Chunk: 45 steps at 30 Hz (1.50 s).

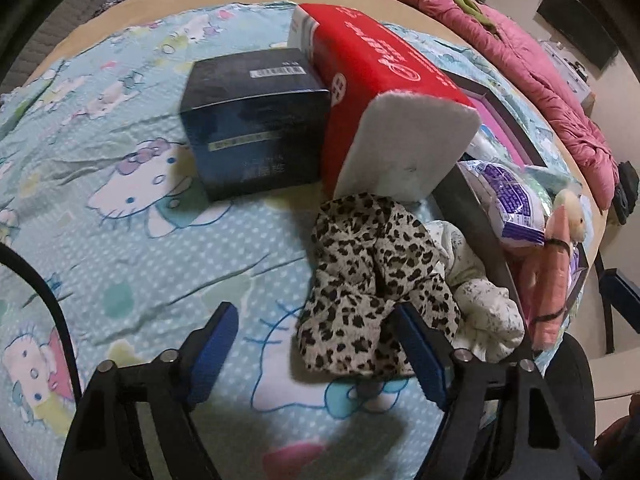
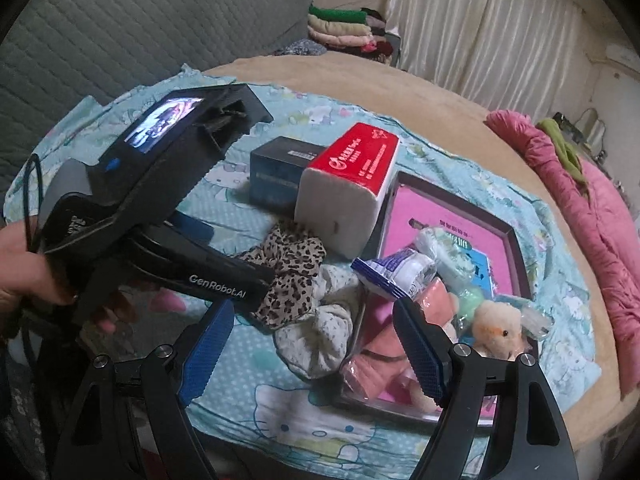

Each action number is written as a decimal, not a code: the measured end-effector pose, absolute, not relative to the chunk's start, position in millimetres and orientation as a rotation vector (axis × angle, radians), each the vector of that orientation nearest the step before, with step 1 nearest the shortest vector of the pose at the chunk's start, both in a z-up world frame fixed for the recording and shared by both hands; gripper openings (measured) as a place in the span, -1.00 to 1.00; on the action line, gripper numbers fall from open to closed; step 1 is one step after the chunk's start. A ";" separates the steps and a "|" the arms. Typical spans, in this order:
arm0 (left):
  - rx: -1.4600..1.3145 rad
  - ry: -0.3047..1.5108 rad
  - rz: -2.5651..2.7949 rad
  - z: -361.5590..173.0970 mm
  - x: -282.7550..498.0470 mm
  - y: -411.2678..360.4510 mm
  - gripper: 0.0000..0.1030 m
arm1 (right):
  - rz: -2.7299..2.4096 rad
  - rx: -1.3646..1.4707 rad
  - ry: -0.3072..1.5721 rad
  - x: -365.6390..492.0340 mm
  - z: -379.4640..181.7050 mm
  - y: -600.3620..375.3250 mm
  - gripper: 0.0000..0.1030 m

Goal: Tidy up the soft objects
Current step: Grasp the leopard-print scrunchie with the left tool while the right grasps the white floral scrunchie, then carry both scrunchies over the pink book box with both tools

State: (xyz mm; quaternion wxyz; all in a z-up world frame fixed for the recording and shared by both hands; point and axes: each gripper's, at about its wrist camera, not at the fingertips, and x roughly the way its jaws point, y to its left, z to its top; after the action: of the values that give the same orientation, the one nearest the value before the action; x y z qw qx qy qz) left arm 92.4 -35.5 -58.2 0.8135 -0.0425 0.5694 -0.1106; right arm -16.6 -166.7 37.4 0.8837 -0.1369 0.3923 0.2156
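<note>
A leopard-print cloth (image 1: 372, 280) lies on the Hello Kitty sheet (image 1: 132, 220), with a white speckled cloth (image 1: 488, 312) to its right against a dark tray (image 2: 516, 248). The tray holds a plush chick (image 2: 500, 328), pink soft items (image 2: 380, 344) and wrapped tissue packs (image 2: 404, 276). My left gripper (image 1: 316, 344) is open just above the near edge of the leopard cloth (image 2: 292, 272). My right gripper (image 2: 316, 344) is open, hovering over the white cloth (image 2: 320, 336) and the tray's near corner.
A red tissue pack (image 1: 384, 92) leans against a dark blue box (image 1: 256, 120) behind the cloths. A pink quilt (image 2: 592, 224) lies along the bed's right side. Folded clothes (image 2: 344, 28) are stacked at the back. The left gripper's body (image 2: 160, 200) fills the left of the right wrist view.
</note>
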 end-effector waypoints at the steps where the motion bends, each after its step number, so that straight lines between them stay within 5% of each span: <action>1: -0.092 1.216 -0.244 -59.9 94.3 -37.6 0.39 | 0.448 -0.278 0.821 -15.3 37.2 -168.5 0.60; 6: -0.110 1.215 -0.281 -64.8 102.6 -46.4 -0.15 | 0.430 -0.279 0.863 -7.3 30.4 -171.2 0.60; 8: -0.137 1.216 -0.309 -65.8 106.5 -47.6 -0.55 | 0.442 -0.300 0.883 -5.3 25.1 -167.3 0.60; 11: -0.169 1.205 -0.331 -67.0 108.6 -45.3 -0.70 | 0.451 -0.359 0.906 -2.8 15.7 -156.7 0.60; 22: -0.231 1.104 -0.296 -34.5 97.2 4.6 -0.76 | 0.429 -0.785 0.870 6.0 -43.5 -103.5 0.53; 28: -0.239 1.078 -0.274 -26.0 91.7 24.9 -0.76 | 0.401 -0.805 0.894 22.9 -59.0 -99.0 -0.13; 30: -0.233 1.072 -0.276 -24.5 89.5 23.8 -0.76 | 0.420 -0.784 0.898 26.2 -60.1 -99.7 -0.58; 32: -0.225 1.064 -0.276 -20.2 85.0 22.7 -0.76 | 0.437 -0.746 0.882 25.0 -54.4 -103.4 -0.66; 45: -0.171 0.940 -0.313 45.1 61.9 -3.2 -0.76 | 0.509 -0.132 0.683 18.4 59.9 -190.8 -0.67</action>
State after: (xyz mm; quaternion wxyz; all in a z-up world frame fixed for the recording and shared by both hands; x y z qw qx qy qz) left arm 61.9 -3.2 45.1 0.8762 -0.0819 0.4506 -0.1499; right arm 18.4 -190.8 59.9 0.9087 -0.0638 0.3309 0.2465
